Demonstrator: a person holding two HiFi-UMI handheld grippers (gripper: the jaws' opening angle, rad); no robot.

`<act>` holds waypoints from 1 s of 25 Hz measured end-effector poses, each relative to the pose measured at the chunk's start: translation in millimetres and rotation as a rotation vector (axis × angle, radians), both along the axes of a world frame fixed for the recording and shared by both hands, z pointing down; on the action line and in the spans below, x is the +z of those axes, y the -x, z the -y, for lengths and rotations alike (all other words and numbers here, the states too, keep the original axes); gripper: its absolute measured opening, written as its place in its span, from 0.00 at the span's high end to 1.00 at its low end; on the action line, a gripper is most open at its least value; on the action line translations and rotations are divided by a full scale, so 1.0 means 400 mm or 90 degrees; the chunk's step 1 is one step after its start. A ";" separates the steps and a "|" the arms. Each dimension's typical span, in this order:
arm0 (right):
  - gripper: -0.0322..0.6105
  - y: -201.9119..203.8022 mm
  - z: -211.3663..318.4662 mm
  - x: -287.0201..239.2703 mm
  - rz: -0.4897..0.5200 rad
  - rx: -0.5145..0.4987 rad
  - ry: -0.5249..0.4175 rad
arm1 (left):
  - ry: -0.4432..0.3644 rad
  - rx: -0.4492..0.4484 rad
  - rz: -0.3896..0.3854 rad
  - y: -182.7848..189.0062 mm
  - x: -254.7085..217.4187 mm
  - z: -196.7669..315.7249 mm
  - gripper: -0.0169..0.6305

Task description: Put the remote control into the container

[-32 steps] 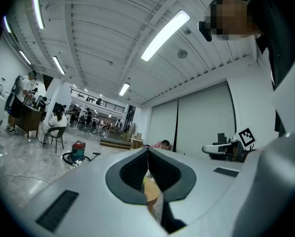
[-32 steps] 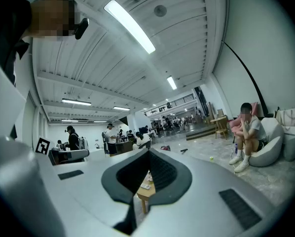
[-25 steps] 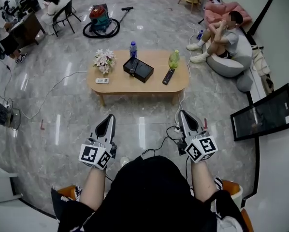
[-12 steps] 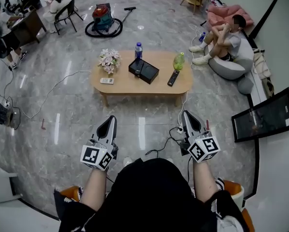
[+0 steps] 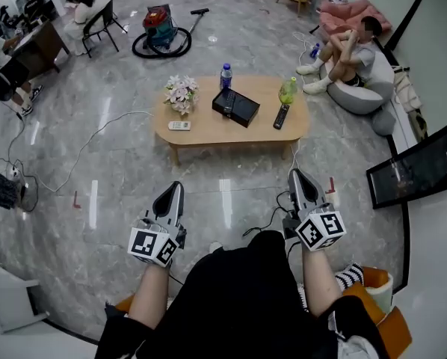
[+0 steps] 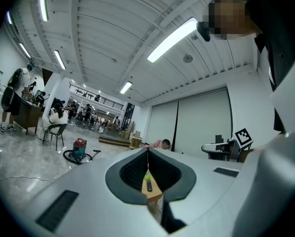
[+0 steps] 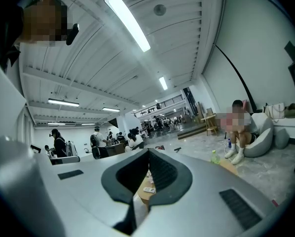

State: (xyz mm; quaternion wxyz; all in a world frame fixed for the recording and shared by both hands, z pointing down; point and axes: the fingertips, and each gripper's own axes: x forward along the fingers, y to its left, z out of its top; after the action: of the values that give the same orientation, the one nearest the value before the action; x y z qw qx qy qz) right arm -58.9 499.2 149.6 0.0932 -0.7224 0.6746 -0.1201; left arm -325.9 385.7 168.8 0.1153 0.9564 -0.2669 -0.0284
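Nothing done yet tbh: remote (image 5: pixel 281 116) is seen on the far tabletop (image 5: pixel 208 132), right of the container (image 5: pixel 235 107); left claw (image 5: pixel 175 188) and right claw (image 5: pixel 294 175) are held closed, empty.

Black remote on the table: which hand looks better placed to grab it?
Right, probably. The black remote lies at the right end of the table, roughly ahead of the right gripper; the left gripper is farther off. Both have jaws shut.
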 end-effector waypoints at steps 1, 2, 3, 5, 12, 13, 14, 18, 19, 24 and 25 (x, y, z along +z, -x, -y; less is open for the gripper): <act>0.94 0.011 0.005 0.002 0.000 0.004 0.002 | 0.002 0.003 0.004 0.009 0.006 0.010 0.96; 0.94 0.021 0.009 0.005 -0.001 0.006 0.006 | 0.005 0.004 0.006 0.018 0.010 0.019 0.96; 0.94 0.029 0.010 0.010 -0.003 0.006 0.012 | 0.008 0.004 0.008 0.027 0.013 0.025 0.96; 0.94 0.033 0.010 0.023 -0.007 0.011 0.023 | 0.011 0.002 0.016 0.040 0.011 0.034 0.96; 0.94 0.006 0.080 0.033 0.025 0.005 0.017 | 0.020 -0.026 0.013 0.059 0.037 0.089 0.96; 0.94 0.001 0.098 0.035 0.021 -0.002 0.017 | 0.021 -0.032 0.012 0.055 0.041 0.099 0.96; 0.94 -0.008 0.118 0.038 0.018 -0.009 0.017 | 0.021 -0.037 0.013 0.048 0.042 0.109 0.96; 0.94 -0.065 0.215 0.039 0.016 -0.028 0.008 | 0.012 -0.053 0.027 -0.005 0.029 0.159 0.96; 0.94 -0.083 0.241 0.035 0.016 -0.031 0.002 | 0.009 -0.056 0.029 -0.022 0.028 0.175 0.96; 0.94 -0.194 0.355 0.037 0.015 -0.052 -0.005 | -0.005 -0.071 0.039 -0.122 0.024 0.257 0.96; 0.94 -0.220 0.373 0.038 0.015 -0.053 -0.005 | -0.006 -0.074 0.038 -0.142 0.024 0.271 0.96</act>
State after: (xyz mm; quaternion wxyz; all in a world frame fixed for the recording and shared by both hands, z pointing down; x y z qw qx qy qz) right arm 29.1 350.0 164.6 0.0989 -0.6918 0.7034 -0.1299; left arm -269.3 277.4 178.4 0.1011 0.9402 -0.3252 -0.0075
